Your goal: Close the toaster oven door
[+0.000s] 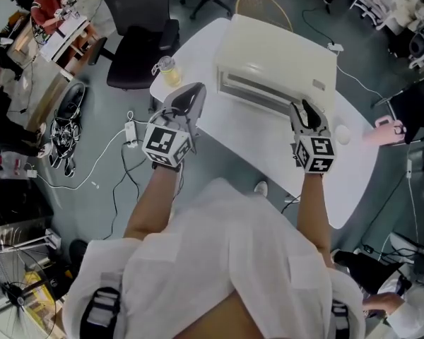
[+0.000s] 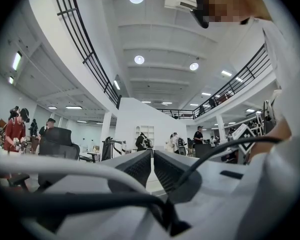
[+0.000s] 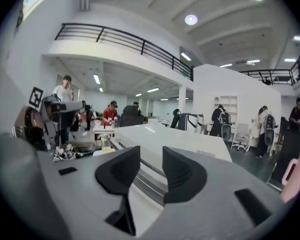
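The left gripper (image 1: 189, 92) (image 2: 152, 155) hangs over the table's (image 1: 353, 182) edge with its 2 jaws pressed together on nothing. A small bottle (image 1: 169, 70) stands just ahead of it. The toaster oven (image 1: 277, 48) (image 3: 162, 138) sits to its right. The right gripper (image 1: 302, 109) (image 3: 151, 157) has its jaws spread, with nothing pinched. The oven door (image 1: 256, 90) is just ahead of it and to its left, and looks to be up against the oven body.
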A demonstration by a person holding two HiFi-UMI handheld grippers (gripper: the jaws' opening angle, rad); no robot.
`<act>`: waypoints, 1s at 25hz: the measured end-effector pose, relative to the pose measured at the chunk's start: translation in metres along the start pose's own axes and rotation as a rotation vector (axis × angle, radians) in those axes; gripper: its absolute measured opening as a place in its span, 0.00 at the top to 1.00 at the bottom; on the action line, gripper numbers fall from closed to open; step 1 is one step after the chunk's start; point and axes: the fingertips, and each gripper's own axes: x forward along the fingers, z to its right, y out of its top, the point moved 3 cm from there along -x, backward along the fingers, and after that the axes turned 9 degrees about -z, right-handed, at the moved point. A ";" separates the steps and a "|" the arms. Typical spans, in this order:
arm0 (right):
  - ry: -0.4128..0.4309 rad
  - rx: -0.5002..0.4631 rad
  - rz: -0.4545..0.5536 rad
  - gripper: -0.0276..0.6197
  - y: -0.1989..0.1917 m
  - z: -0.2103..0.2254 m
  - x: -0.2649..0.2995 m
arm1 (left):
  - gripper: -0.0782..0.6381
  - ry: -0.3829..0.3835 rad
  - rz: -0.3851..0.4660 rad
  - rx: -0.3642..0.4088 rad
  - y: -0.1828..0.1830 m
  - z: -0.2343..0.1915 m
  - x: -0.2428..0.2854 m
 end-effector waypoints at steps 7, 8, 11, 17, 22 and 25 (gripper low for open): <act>-0.005 0.175 0.152 0.95 -0.003 0.008 -0.059 | 0.86 -0.016 0.014 0.010 0.007 0.013 -0.004; -0.004 0.203 0.172 0.95 -0.002 0.009 -0.065 | 0.86 -0.017 0.015 0.011 0.008 0.015 -0.005; -0.026 0.225 0.211 0.95 0.000 0.013 -0.082 | 0.86 -0.020 0.016 0.015 0.009 0.019 -0.007; -0.037 0.219 0.237 0.95 0.002 0.018 -0.102 | 0.86 -0.020 0.026 0.025 0.015 0.023 -0.009; -0.052 0.239 0.253 0.95 0.000 0.018 -0.109 | 0.86 -0.015 0.027 0.028 0.017 0.028 -0.013; -0.057 0.219 0.253 0.95 0.004 0.016 -0.108 | 0.86 -0.016 0.028 0.040 0.021 0.028 -0.013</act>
